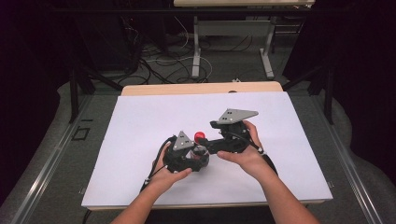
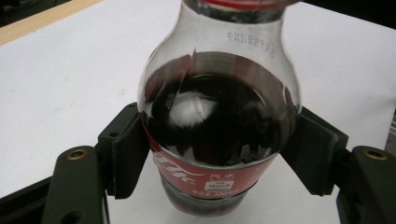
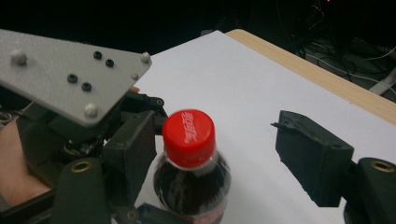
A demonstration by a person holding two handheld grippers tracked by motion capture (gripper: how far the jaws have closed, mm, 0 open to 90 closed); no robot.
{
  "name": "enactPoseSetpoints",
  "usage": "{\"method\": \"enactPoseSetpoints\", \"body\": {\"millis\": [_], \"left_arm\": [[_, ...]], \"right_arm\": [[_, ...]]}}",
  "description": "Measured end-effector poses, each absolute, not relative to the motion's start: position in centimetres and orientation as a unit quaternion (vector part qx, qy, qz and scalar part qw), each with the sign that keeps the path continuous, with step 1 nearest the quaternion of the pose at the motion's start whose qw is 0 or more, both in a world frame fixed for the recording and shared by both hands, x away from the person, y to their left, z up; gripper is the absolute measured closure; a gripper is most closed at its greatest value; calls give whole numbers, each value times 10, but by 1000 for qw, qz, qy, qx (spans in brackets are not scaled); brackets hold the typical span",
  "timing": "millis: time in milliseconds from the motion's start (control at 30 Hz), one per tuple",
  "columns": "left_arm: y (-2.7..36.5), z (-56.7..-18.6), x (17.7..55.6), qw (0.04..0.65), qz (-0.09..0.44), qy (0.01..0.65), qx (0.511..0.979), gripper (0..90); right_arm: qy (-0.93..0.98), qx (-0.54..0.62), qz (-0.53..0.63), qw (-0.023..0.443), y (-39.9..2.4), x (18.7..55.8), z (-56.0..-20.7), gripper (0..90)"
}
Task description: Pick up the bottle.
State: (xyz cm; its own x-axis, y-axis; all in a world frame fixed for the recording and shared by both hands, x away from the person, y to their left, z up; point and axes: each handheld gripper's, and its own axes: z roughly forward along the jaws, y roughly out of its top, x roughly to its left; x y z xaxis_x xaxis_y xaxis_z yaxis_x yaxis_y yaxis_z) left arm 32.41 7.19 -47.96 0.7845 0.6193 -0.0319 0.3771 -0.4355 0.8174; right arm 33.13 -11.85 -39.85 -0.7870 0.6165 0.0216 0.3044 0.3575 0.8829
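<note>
Cola-filled clear plastic bottle with red label stands upright on the white sheet, clamped at its belly by my left gripper, its red screw cap between my right gripper's half-spread jaws, untouched, base hidden.

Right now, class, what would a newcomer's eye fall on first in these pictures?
Most striking is the cola bottle, dark liquid under a red cap, standing on the white table sheet near its middle. The left gripper clamps the bottle's body from both sides. The right gripper has its jaws either side of the cap, not pressing on it.
</note>
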Motion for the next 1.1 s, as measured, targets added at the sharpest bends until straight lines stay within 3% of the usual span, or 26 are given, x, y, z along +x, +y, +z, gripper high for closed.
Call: {"method": "enactPoseSetpoints", "body": {"millis": [567, 1100], "left_arm": [[68, -480, 319, 431, 132, 288, 845, 298], [68, -480, 318, 428, 138, 285, 846, 301]], "right_arm": [[817, 292, 476, 144, -98, 335, -407, 565], [850, 279, 427, 133, -86, 339, -403, 613]]}}
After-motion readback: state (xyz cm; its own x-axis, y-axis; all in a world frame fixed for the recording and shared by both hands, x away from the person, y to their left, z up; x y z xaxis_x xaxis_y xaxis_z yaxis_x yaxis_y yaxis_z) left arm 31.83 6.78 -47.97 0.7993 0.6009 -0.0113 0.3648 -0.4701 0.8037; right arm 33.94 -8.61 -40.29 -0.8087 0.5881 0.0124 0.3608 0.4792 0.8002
